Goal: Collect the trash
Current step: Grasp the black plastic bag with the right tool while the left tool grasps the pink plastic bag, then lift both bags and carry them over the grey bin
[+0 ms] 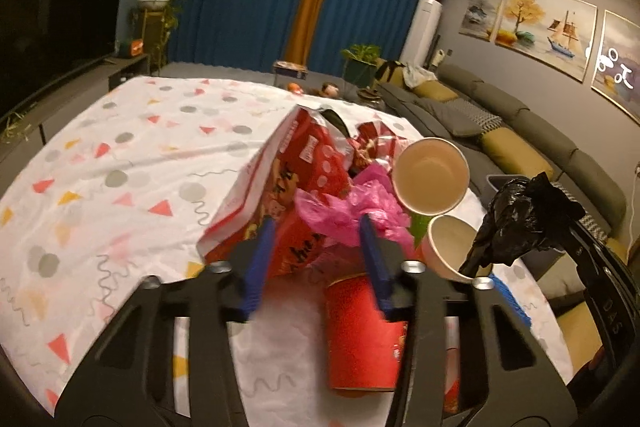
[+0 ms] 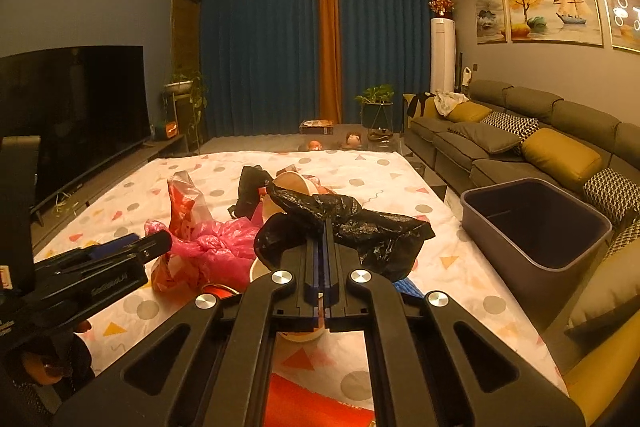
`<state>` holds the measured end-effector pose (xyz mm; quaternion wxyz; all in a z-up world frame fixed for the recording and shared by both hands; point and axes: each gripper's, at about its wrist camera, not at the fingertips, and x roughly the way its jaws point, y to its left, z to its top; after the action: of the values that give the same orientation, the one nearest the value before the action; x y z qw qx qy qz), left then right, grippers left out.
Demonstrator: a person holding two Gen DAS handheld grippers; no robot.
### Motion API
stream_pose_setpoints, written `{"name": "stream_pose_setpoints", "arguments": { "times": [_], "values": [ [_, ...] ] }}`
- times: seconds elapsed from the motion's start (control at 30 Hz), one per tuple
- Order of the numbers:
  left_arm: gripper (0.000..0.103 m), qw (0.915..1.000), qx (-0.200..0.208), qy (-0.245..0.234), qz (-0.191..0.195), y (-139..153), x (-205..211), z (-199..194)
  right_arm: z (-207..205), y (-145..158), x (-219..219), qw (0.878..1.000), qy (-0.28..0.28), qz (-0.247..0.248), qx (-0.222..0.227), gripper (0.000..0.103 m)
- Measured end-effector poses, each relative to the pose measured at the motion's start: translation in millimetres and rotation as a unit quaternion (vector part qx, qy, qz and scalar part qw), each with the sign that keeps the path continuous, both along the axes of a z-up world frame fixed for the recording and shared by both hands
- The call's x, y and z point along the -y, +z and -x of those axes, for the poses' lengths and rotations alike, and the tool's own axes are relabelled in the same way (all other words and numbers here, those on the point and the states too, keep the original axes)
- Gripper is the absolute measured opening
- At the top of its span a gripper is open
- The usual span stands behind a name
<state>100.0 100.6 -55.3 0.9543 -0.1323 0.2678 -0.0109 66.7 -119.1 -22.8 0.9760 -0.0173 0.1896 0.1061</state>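
Note:
A heap of trash lies on the patterned tablecloth (image 1: 120, 155): a red snack bag (image 1: 292, 183), a crumpled pink plastic bag (image 1: 352, 211), two paper cups (image 1: 430, 181) and a red cup (image 1: 360, 331) on its side. My left gripper (image 1: 318, 231) is open, its blue fingers either side of the pink bag and the red bag. My right gripper (image 2: 325, 227) is shut on a black plastic bag (image 2: 352, 219), held above the heap; that bag also shows in the left wrist view (image 1: 520, 223). The left gripper also shows in the right wrist view (image 2: 132, 243).
A grey bin (image 2: 536, 227) stands open to the right of the table, beside the sofa (image 2: 520, 143). A TV (image 2: 76, 115) stands to the left. Another black bag (image 2: 250, 187) lies further back in the heap.

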Motion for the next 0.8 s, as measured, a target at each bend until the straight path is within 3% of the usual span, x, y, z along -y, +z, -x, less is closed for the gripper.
{"name": "stream_pose_setpoints", "arguments": {
  "times": [0.1, 0.27, 0.8],
  "values": [
    [0.014, 0.9999, 0.002, -0.008, 0.008, 1, 3, -2, 1, 1, 1, 1.000, 0.001, -0.002, 0.002, 0.002],
    [0.002, 0.9997, 0.016, -0.016, 0.000, 5, 8, 2, 3, 1, 3, 1.000, 0.002, -0.007, 0.004, 0.002],
    [0.000, 0.9973, 0.070, -0.021, -0.002, 51, 13, 21, 12, 3, 23, 1.000, -0.010, -0.024, 0.013, 0.002]
  ]
}}
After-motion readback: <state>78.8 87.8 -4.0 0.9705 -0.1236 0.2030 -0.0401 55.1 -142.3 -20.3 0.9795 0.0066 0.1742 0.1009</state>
